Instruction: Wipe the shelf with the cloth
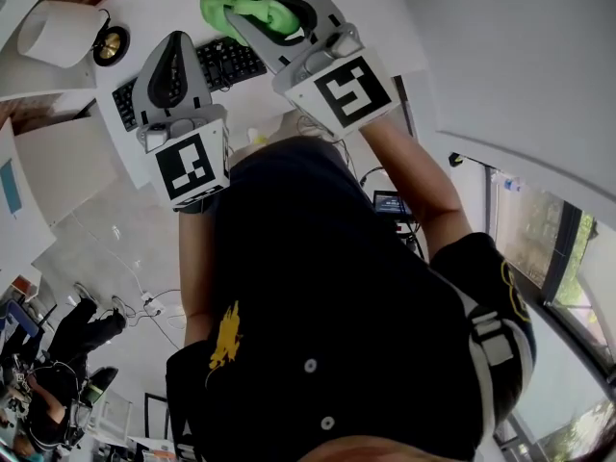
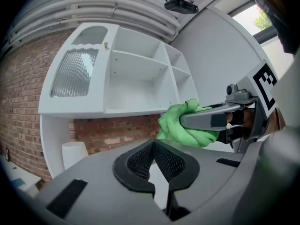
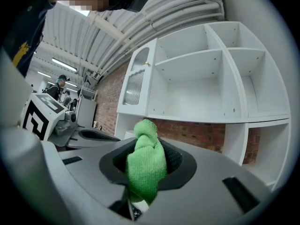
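Clamping one green cloth, right tongs; left tongs together, empty; one shelf unit.

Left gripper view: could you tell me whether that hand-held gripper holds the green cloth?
No, the left hand-held gripper is shut and empty; the right hand-held gripper clamps the cloth.
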A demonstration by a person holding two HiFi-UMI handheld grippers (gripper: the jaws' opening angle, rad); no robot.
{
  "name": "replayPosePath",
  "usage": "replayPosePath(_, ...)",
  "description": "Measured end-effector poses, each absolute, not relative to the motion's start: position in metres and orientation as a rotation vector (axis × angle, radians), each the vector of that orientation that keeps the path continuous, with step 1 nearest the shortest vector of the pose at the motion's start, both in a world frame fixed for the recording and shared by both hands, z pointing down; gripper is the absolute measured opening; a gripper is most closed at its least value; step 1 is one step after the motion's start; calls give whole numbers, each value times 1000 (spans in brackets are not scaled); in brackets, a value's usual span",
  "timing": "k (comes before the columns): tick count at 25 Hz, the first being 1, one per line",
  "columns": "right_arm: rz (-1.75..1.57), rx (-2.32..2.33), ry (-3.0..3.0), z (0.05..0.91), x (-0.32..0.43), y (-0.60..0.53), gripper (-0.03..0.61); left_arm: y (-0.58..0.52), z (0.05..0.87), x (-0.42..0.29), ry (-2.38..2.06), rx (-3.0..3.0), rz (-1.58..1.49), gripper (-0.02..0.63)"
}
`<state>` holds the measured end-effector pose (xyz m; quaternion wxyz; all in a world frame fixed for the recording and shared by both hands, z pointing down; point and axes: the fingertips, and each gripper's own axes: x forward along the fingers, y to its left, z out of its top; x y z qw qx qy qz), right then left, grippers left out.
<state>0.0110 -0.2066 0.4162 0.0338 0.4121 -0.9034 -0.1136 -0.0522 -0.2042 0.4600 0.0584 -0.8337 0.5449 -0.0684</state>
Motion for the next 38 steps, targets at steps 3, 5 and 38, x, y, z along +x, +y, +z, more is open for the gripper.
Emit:
replayPosePath(3, -314, 1292, -2793, 418, 11, -206, 81, -204, 461, -51, 1640, -2526, -226, 18)
replayPosePath(5, -312, 1294, -2799, 418, 13, -205, 81, -202, 459, -49, 1640, -2521, -213, 18)
replayPosePath(38, -194, 1807, -2535, 438, 40, -205, 81, -204, 459, -189, 2032, -2266, -209, 17)
